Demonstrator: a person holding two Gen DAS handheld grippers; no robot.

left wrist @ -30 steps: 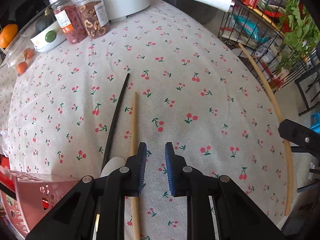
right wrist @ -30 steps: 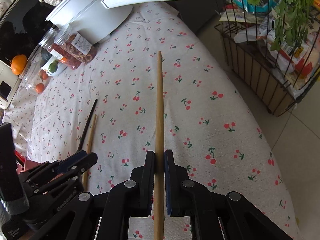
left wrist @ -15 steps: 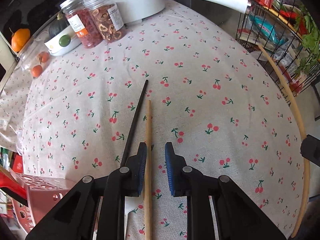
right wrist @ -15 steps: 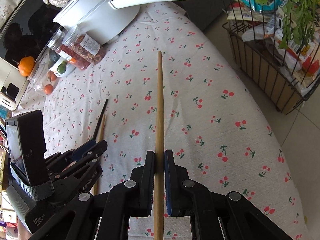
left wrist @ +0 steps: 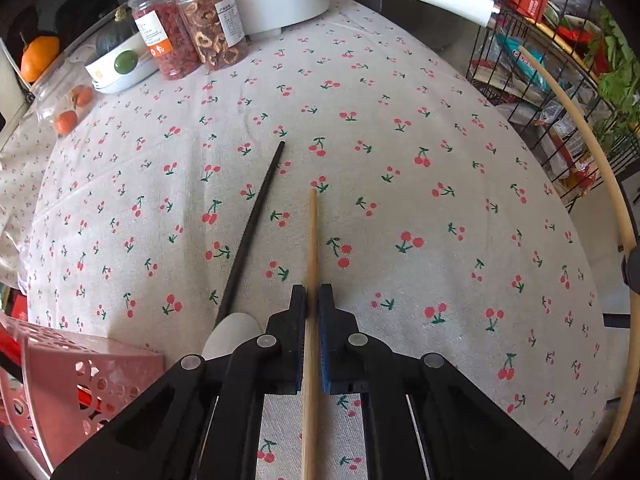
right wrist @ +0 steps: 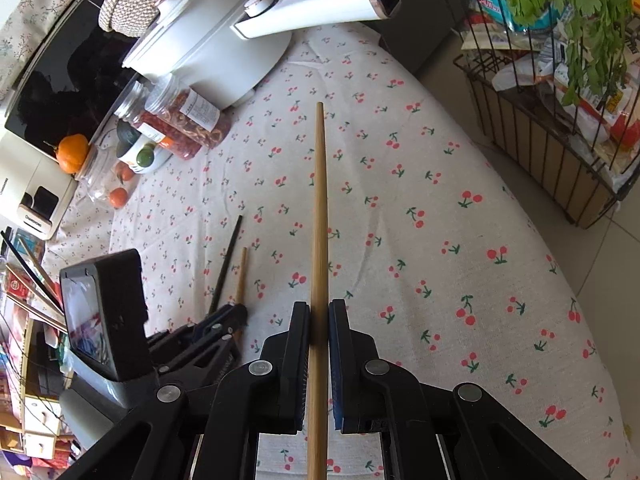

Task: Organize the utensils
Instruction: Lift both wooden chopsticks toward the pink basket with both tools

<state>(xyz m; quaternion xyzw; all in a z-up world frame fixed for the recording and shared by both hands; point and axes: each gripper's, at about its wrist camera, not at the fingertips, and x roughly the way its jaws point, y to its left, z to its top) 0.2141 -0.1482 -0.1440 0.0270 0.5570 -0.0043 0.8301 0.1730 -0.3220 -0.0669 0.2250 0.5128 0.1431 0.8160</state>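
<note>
2 slim, straight, pale wooden chopsticks (left wrist: 312, 248) (right wrist: 319, 216).

Two pale wooden chopsticks, one lying flat on the cherry-print tablecloth (left wrist: 400, 128) and clamped near one end (left wrist: 313, 232), the other clamped and raised clear of the cloth (right wrist: 320, 200), plus a black chopstick (left wrist: 252, 228) lying just beside the first, angled slightly away, its near end against a white piece.
</note>
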